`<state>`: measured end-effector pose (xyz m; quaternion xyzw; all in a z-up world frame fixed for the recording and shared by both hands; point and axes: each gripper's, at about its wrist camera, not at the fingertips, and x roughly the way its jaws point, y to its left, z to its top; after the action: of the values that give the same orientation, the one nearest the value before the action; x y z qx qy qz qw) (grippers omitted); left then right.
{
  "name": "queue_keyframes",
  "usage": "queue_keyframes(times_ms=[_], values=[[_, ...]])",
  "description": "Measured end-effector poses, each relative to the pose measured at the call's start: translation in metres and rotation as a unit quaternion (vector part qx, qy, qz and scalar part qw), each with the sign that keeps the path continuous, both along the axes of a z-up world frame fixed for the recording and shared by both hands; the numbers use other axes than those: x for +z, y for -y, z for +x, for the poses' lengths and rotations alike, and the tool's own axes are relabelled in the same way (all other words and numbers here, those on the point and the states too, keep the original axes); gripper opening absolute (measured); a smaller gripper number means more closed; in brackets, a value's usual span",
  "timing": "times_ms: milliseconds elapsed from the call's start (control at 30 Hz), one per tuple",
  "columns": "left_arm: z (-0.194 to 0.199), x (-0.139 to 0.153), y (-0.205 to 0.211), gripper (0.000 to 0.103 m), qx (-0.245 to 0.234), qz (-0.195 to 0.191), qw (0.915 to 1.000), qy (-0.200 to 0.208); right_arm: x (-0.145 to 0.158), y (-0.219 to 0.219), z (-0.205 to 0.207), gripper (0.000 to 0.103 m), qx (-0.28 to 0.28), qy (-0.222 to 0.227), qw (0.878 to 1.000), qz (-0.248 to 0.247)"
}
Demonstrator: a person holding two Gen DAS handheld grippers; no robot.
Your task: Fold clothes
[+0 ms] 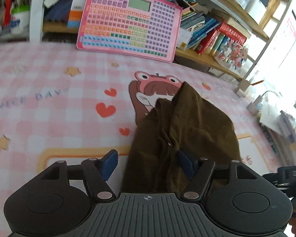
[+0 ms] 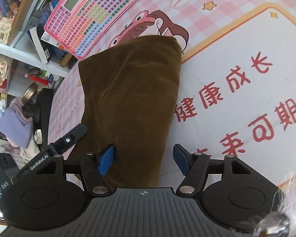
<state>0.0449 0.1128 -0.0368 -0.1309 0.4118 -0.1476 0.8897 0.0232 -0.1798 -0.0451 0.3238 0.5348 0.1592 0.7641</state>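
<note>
A brown corduroy garment (image 1: pixel 179 130) lies bunched on the pink checked mat (image 1: pixel 49 98). My left gripper (image 1: pixel 148 164) is open, with the cloth lying between its blue pads and over the right pad (image 1: pixel 184 164). In the right wrist view the same garment (image 2: pixel 132 94) looks like a folded, smooth brown slab on the mat (image 2: pixel 236 79). My right gripper (image 2: pixel 143 161) is open, its jaws wide apart over the near end of the cloth. The left pad (image 2: pixel 106 158) rests over the fabric. The left gripper's finger (image 2: pixel 73 136) shows at the garment's left edge.
A pink keyboard toy (image 1: pixel 128 19) leans on a bookshelf (image 1: pixel 217 31) at the mat's far edge; it also shows in the right wrist view (image 2: pixel 90 17). Shelves with clutter (image 2: pixel 13 59) stand to the left. The mat bears red Chinese characters (image 2: pixel 246 102).
</note>
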Motion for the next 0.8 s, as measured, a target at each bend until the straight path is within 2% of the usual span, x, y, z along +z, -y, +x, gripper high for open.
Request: queue_keyframes(times_ms=[67, 100, 200, 300, 400, 500, 567, 700, 767, 800], values=[[0.0, -0.007, 0.003, 0.064, -0.003, -0.005, 0.9999, -0.014, -0.002, -0.001, 0.002, 0.061, -0.001, -0.003, 1.0, 0.006], [0.0, -0.009, 0.004, 0.063, -0.002, -0.006, 0.9998, -0.02, -0.003, -0.002, 0.003, 0.055, -0.001, -0.004, 1.0, 0.008], [-0.004, -0.008, 0.004, 0.049, 0.009, -0.029, 0.9991, -0.029, 0.0, -0.003, 0.004, 0.033, 0.005, 0.01, 1.0, 0.017], [-0.013, -0.002, 0.011, 0.039, -0.005, -0.056, 0.9978, -0.034, 0.013, -0.004, 0.004, 0.026, 0.009, 0.051, 0.998, -0.029], [-0.028, 0.002, 0.028, 0.037, -0.041, -0.093, 0.9939, -0.044, 0.032, 0.0, -0.002, 0.024, 0.01, 0.126, 0.984, -0.124], [-0.038, -0.002, 0.039, 0.037, -0.036, -0.105, 0.9922, -0.057, 0.044, 0.002, -0.011, 0.024, 0.037, 0.183, 0.964, -0.191], [-0.039, -0.008, 0.04, 0.04, -0.017, -0.103, 0.9919, -0.071, 0.039, 0.007, -0.013, 0.025, 0.05, 0.167, 0.967, -0.188], [-0.033, -0.012, 0.034, 0.049, 0.006, -0.122, 0.9885, -0.09, 0.02, 0.026, -0.012, 0.052, 0.018, 0.112, 0.983, -0.141], [-0.03, -0.016, 0.034, 0.058, 0.015, -0.122, 0.9879, -0.094, 0.014, 0.032, -0.011, 0.055, 0.01, 0.092, 0.988, -0.121], [-0.028, -0.018, 0.034, 0.058, 0.018, -0.121, 0.9877, -0.097, 0.011, 0.035, -0.01, 0.055, 0.005, 0.083, 0.991, -0.108]])
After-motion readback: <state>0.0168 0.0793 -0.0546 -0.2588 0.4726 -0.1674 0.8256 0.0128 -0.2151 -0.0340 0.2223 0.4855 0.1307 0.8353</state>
